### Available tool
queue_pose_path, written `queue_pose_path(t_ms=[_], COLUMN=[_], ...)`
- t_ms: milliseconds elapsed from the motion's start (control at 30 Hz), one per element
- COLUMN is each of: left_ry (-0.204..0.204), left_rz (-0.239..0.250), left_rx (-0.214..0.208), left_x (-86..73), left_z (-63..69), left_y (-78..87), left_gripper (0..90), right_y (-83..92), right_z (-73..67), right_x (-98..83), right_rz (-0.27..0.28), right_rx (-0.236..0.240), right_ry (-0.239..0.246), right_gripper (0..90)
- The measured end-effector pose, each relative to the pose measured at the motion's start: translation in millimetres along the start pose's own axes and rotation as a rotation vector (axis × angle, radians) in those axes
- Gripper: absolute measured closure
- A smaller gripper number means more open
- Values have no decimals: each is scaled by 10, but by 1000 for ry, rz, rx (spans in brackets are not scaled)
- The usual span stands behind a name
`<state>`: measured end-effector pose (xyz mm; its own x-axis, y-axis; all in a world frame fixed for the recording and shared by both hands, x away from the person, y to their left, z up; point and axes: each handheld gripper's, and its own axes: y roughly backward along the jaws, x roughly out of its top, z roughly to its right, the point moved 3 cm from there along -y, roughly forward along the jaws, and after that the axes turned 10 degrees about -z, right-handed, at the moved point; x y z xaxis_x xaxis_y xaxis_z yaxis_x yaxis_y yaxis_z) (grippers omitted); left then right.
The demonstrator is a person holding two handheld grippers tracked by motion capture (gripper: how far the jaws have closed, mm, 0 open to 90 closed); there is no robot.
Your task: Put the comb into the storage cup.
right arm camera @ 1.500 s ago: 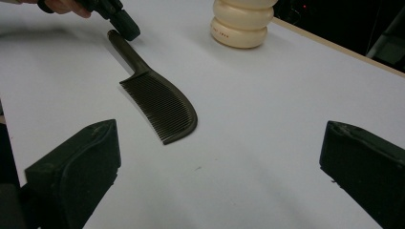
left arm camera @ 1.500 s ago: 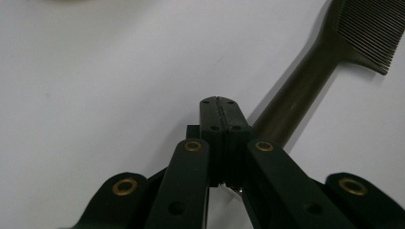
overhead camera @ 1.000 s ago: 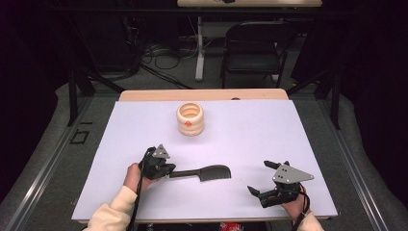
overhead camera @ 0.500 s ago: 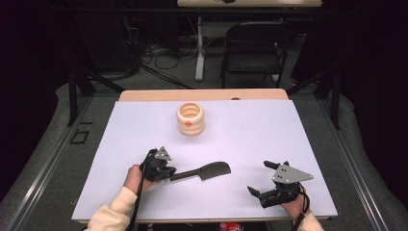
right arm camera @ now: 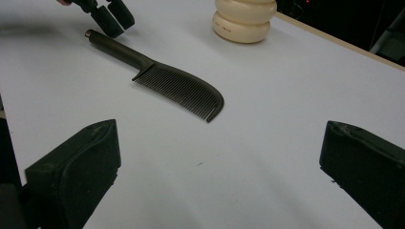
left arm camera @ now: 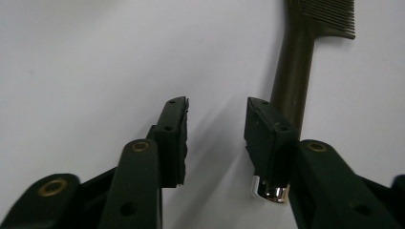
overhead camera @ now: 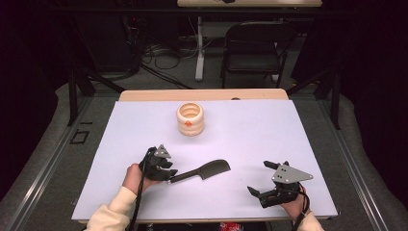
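Letting go of the comb [overhead camera: 201, 171] on the tabletop [overhead camera: 250, 144].
Your left tongs [left arm camera: 217, 126] have just opened, nothing between them; your right tongs [overhead camera: 262, 179] stand wide, empty.

A cream ribbed jar [overhead camera: 190, 119] is standing upright toward the far middle of the white bench [overhead camera: 269, 139], bearing 1 orange mark on its near side. Beyond the bench, 1 dark folding chair [overhead camera: 255, 45] is standing beside loose floor cables [overhead camera: 159, 53].
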<state>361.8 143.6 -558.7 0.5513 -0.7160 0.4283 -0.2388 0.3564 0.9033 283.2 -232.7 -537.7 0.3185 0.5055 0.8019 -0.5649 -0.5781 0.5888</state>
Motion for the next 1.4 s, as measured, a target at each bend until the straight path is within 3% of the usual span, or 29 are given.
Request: queue_pose_path(t_ms=[67,300,333,633,900,1400], left_ry=[12,-10,-23,-54,-88,-165], left_rz=[8,-8,-14,-35,-67,-124], left_rx=[19,40,56,55,64,80], left_x=[16,84,112,213,279,431], left_z=[-18,-15,5,64,133,280], left_y=[36,103,116,114,68,-43], left_gripper=[467,289,226,73,5,6], right_y=[-2,-7,-10,-17,-23,-28], right_z=[0,4,1,-2,-1,0], right_x=[0,-2,-2,-2,-1,-4], right_rz=[-2,-5,-5,-7,-9,-11], right_rx=[0,-1,1,6,7,13], right_ry=[1,5,3,1,2,-4], right_gripper=[0,0,0,0,0,0])
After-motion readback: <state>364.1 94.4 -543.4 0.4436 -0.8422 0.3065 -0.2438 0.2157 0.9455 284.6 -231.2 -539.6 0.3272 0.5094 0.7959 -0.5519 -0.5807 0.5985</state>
